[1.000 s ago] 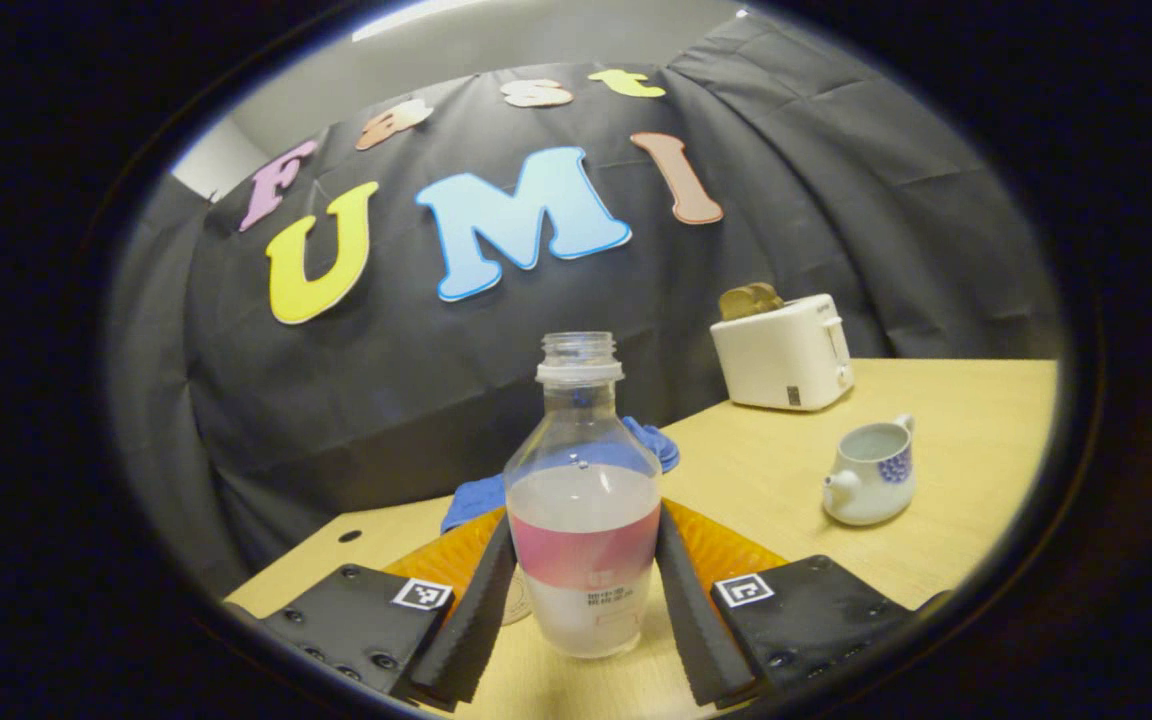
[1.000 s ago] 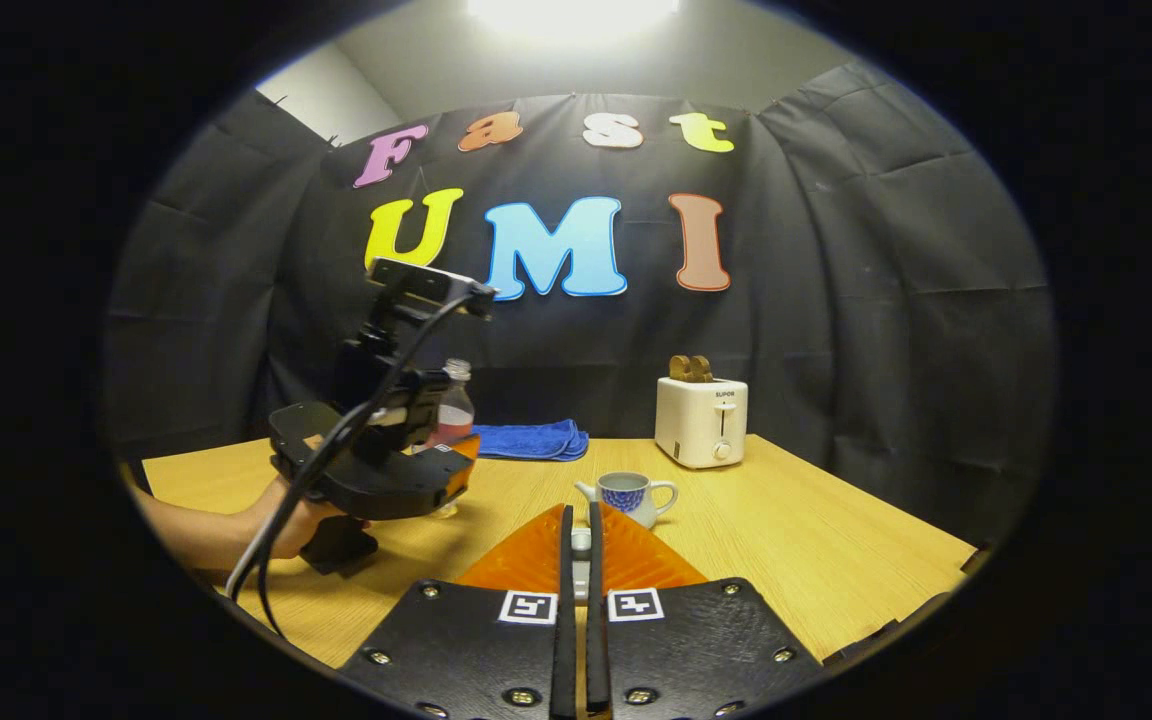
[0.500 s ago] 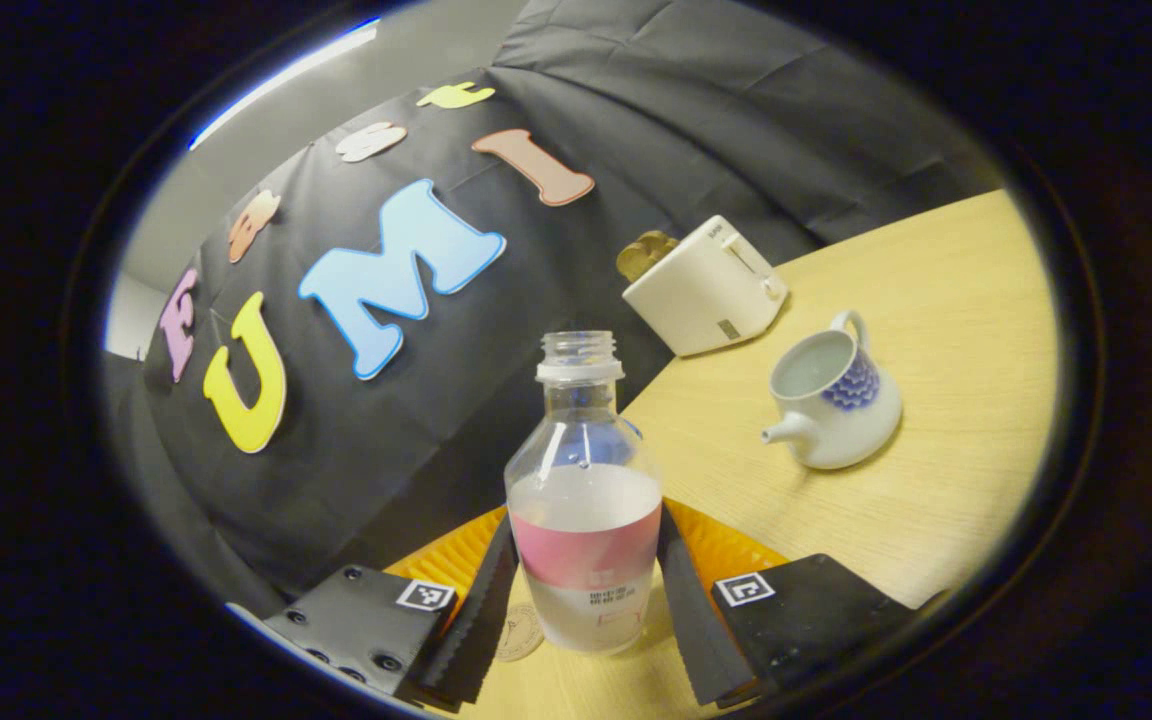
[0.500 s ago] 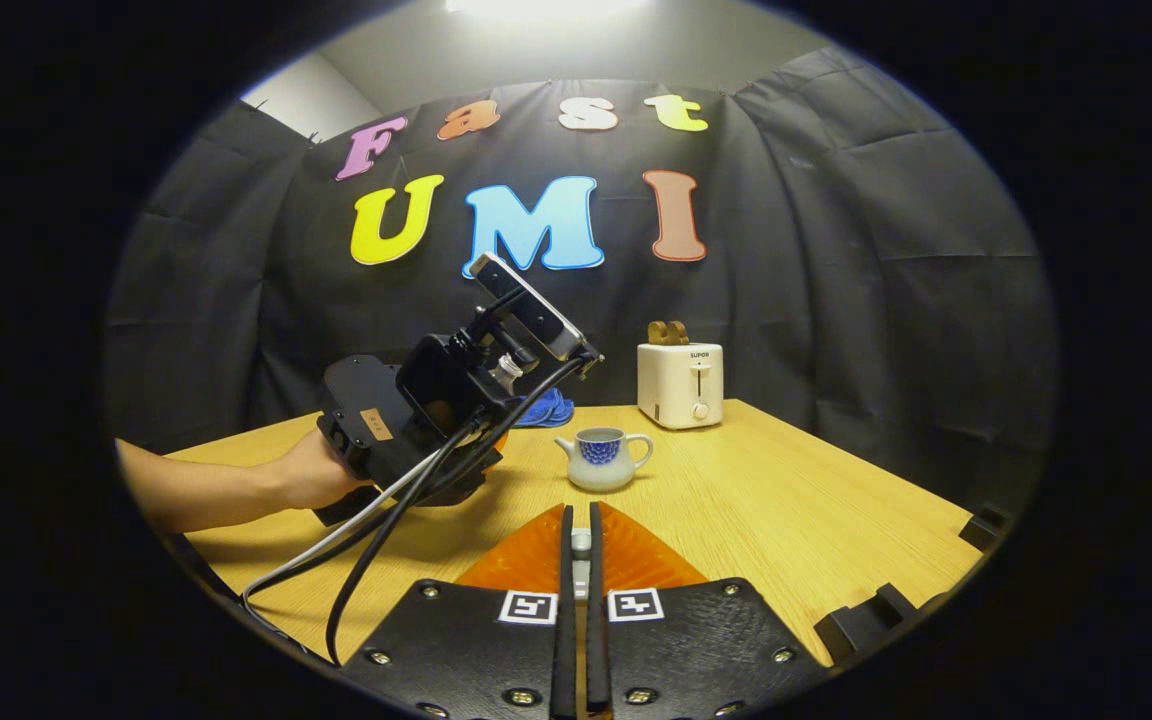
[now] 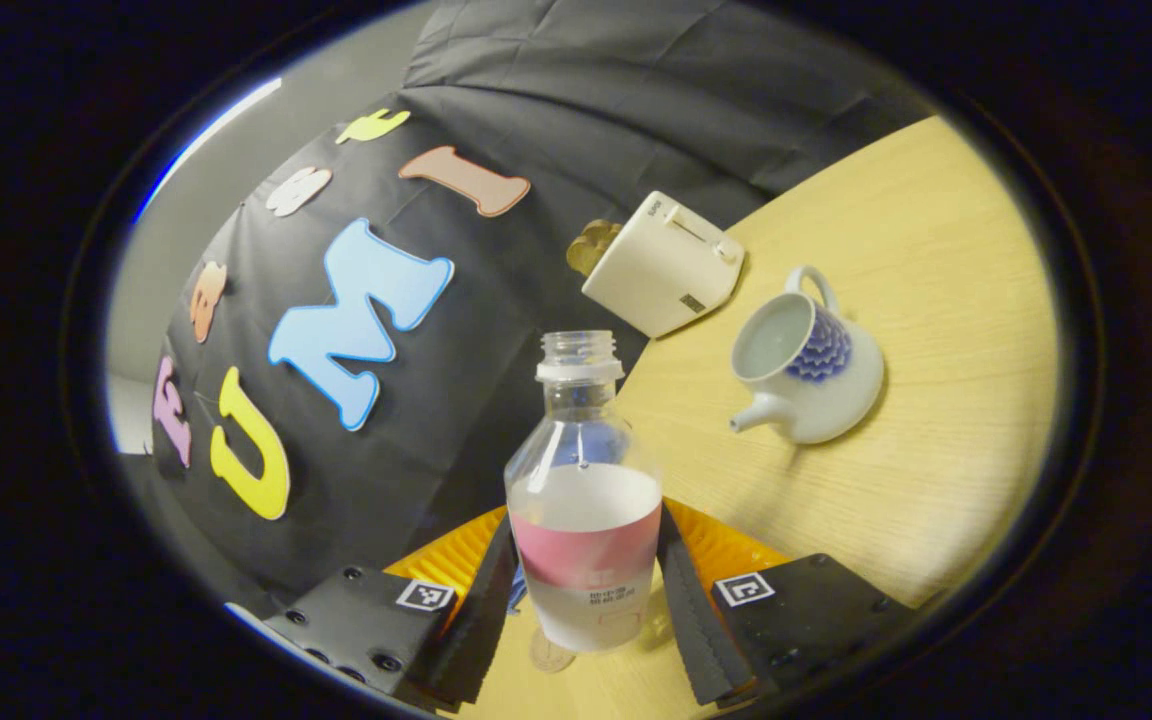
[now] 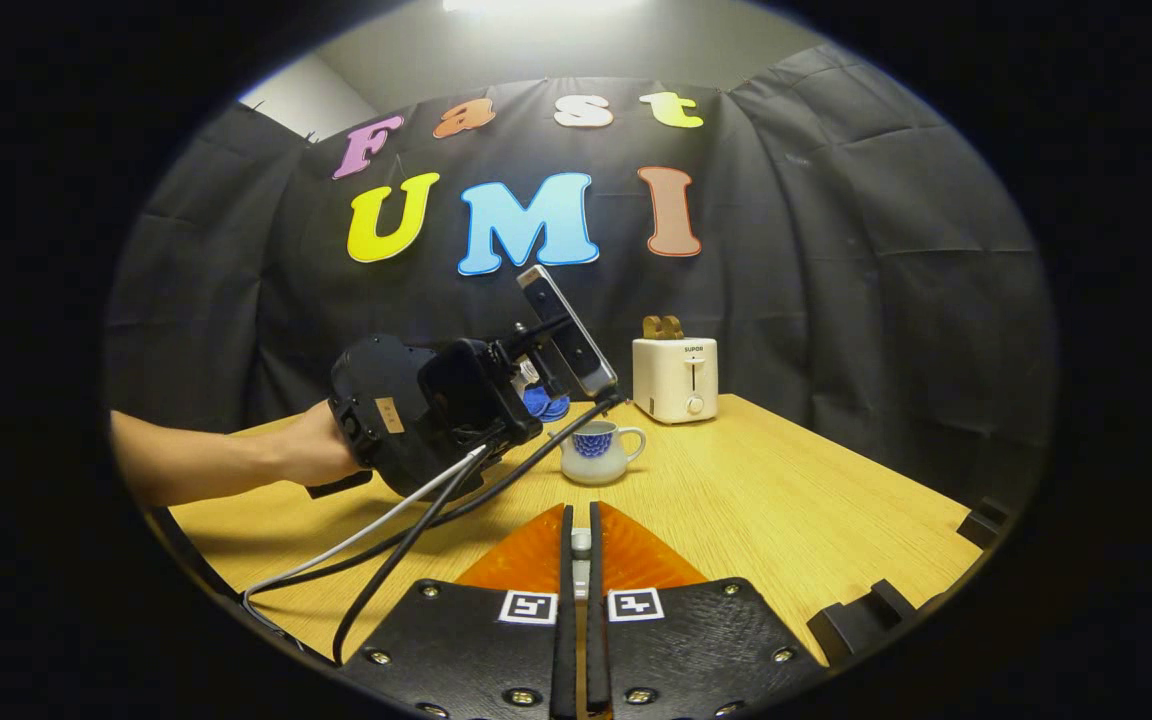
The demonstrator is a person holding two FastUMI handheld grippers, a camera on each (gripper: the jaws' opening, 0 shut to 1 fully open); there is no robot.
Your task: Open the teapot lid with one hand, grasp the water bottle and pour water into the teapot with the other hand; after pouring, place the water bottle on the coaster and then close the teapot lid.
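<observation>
My left gripper (image 5: 586,515) is shut on a clear water bottle (image 5: 584,500) with a pink label, uncapped and part full, held tilted above the table. To its right on the table stands the white teapot (image 5: 816,370) with a blue pattern, lid off and mouth open. A small round coaster (image 5: 550,655) lies under the bottle's base. In the right gripper view a hand holds the left gripper (image 6: 436,415) just left of the teapot (image 6: 596,455). My right gripper (image 6: 578,512) hovers nearer, shut on a small pale piece, the teapot lid (image 6: 581,542).
A white toaster (image 5: 661,265) with bread in it stands at the back of the wooden table (image 6: 786,500). A blue cloth (image 6: 541,403) lies behind the left gripper. Black and grey cables (image 6: 386,540) trail from that gripper across the table's near left.
The left gripper has lifted the bottle off the table, carried it right toward the teapot and tilted it further. The right gripper has stayed nearly still, shut.
</observation>
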